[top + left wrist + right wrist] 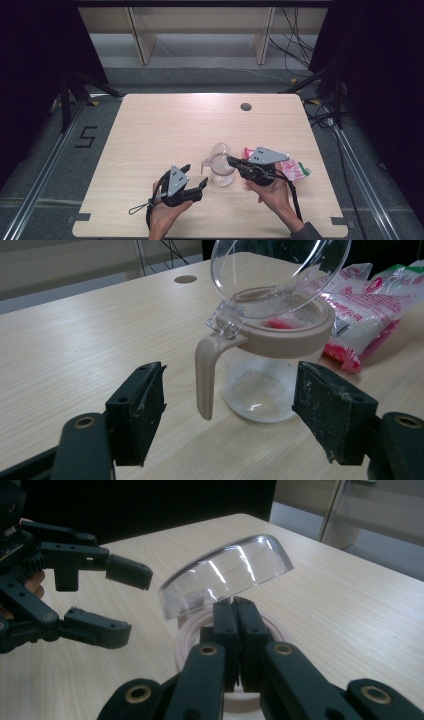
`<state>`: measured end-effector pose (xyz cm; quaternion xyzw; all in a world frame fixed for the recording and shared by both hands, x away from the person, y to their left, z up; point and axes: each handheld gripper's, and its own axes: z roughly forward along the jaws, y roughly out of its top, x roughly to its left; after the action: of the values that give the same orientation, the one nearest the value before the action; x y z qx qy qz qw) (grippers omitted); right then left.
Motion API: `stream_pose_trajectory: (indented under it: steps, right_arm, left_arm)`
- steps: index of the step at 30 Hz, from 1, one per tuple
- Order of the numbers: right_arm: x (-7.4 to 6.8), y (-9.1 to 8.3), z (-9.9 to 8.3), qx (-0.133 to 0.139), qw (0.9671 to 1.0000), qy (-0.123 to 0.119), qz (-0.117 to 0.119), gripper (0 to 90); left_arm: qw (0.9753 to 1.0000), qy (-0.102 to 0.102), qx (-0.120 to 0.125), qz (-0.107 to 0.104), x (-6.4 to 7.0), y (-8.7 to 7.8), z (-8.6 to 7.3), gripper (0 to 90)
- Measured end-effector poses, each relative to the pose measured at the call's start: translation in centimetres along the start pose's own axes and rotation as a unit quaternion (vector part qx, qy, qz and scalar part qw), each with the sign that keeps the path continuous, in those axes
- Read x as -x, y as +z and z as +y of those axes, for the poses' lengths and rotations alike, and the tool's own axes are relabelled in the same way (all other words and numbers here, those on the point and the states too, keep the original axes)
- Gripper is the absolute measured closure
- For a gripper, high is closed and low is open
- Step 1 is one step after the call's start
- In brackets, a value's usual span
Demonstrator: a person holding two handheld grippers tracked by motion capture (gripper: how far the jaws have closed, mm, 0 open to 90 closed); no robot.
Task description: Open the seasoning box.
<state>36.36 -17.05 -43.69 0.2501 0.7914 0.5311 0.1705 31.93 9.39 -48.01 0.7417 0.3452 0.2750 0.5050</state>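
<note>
Clear plastic forms the jar [222,172], which sits low and right of centre in the high view, its lid [272,270] tipped up. Your right gripper [231,160] is pinched closed on the jar's beige rim [295,332]. Your left gripper [197,176] has its jaws spread wide, just left of the jar's handle [205,377]. A pink packet [296,169] lies beside your right hand [272,192].

Clear jar [260,390], beige collar [290,335]
</note>
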Motion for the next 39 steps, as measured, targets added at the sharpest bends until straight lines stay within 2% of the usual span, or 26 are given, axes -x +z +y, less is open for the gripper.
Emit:
stream_pose_trajectory:
  steps: [3,5,7,8,9,10,11,12,13,14,15,16,17,18,22,24,25,26,27,29,30,32,33,34,38,39]
  right_arm:
    - [-0.2,0.2,0.3,0.002,1.0,-0.003,0.003,89.6]
    - [-0.5,0.3,0.5,0.008,1.0,-0.003,0.002,89.6]
    - [-0.8,0.6,0.8,0.007,0.9999,-0.001,0.008,89.5]
    - [-0.9,0.7,0.9,0.015,0.9999,-0.006,0.003,89.5]
    - [-0.8,0.8,1.1,0.013,0.9998,-0.015,0.008,89.4]
    - [-0.9,0.9,1.2,0.017,0.9995,-0.025,0.007,89.5]
    - [-1.0,1.0,1.3,0.012,0.9997,-0.018,0.01,89.4]
    - [-1.1,1.1,1.3,0.014,0.9996,-0.02,0.012,89.3]
    - [-1.2,1.2,1.4,0.016,0.9997,-0.019,0.009,89.3]
    - [-1.3,1.3,1.5,0.017,0.9996,-0.018,0.013,89.2]
    - [-1.4,1.3,1.6,0.01,0.9997,-0.019,0.015,89.2]
    - [-1.6,1.7,1.8,0.019,0.9994,-0.026,0.013,89.0]
    - [-1.8,1.8,1.9,0.019,0.9994,-0.024,0.013,88.9]
    - [-1.8,1.8,1.9,0.019,0.9994,-0.024,0.013,88.9]
    - [-2.2,2.3,2.2,0.015,0.9993,-0.029,0.021,88.8]
    - [-2.4,2.6,2.4,0.018,0.9992,-0.027,0.023,88.8]
    - [-2.5,2.8,2.4,0.024,0.999,-0.031,0.021,88.7]
    - [-2.4,2.8,2.6,0.022,0.9983,-0.047,0.024,88.7]
    - [-2.6,2.8,2.6,0.017,0.9988,-0.036,0.029,88.5]
    - [-2.6,2.9,2.6,0.023,0.9989,-0.03,0.026,88.4]
    - [-2.5,2.9,2.6,0.02,0.9988,-0.028,0.034,88.4]
    - [-2.4,2.7,2.7,0.024,0.9989,-0.027,0.029,88.4]
    - [-2.4,2.5,2.7,0.025,0.999,-0.027,0.026,88.4]
    - [-2.2,2.2,2.7,0.027,0.9989,-0.032,0.021,88.4]
    - [-1.2,0.5,1.9,0.017,0.9998,-0.013,0.003,88.4]
    - [-0.6,0.1,1.5,0.021,0.9995,-0.021,-0.006,88.5]
  left_arm:
    - [1.0,0.007,-0.003,0.001,0.0,-0.1,-0.1,27.6]
    - [1.0,-0.002,0.001,0.004,0.2,-0.2,-0.4,27.4]
    - [1.0,0.008,-0.003,0.002,0.2,-0.3,-0.5,27.2]
    - [1.0,0.002,0.002,-0.001,0.2,-0.2,-0.6,27.2]
    - [1.0,-0.006,0.002,0.001,0.4,-0.2,-0.7,27.2]
    - [1.0,0.001,-0.003,0.003,0.3,-0.3,-0.7,27.2]
    - [1.0,-0.004,-0.004,0.002,0.4,-0.3,-0.8,27.1]
    - [0.9999,0.011,-0.007,0.001,0.2,-0.4,-0.8,27.1]
    - [1.0,0.007,-0.005,0.0,0.3,-0.4,-0.9,27.1]
    - [0.9999,0.014,-0.001,-0.003,0.1,-0.4,-0.9,27.1]
    - [1.0,-0.009,0.003,-0.001,0.4,-0.4,-1.0,27.0]
    - [0.9999,-0.015,0.001,0.003,0.5,-0.5,-1.1,26.9]
    - [1.0,-0.003,0.006,-0.002,0.3,-0.5,-1.1,26.8]
    - [1.0,0.0,-0.001,0.002,0.3,-0.6,-1.1,26.8]
    - [1.0,-0.005,0.001,0.004,0.4,-0.6,-1.4,26.7]
    - [0.9999,-0.015,-0.002,0.002,0.6,-0.6,-1.6,26.7]
    - [1.0,-0.006,-0.003,0.001,0.5,-0.6,-1.6,26.7]
    - [0.9999,-0.015,0.003,-0.001,0.6,-0.6,-1.6,26.7]
    - [1.0,-0.009,0.002,0.0,0.5,-0.6,-1.7,26.7]
    - [0.9999,-0.017,0.004,0.002,0.7,-0.7,-1.8,26.7]
    - [0.9998,-0.017,-0.004,0.004,0.8,-0.9,-1.8,26.7]
    - [1.0,0.003,0.003,0.0,0.6,-0.9,-1.7,26.7]
    - [0.9999,-0.011,0.002,0.003,0.8,-1.0,-1.8,26.6]
    - [1.0,0.001,-0.003,0.004,0.7,-1.2,-1.8,26.6]
    - [0.9998,-0.017,-0.001,0.003,1.2,-1.2,-2.0,26.3]
    - [1.0,-0.002,0.007,0.0,1.0,-1.0,-2.0,26.2]
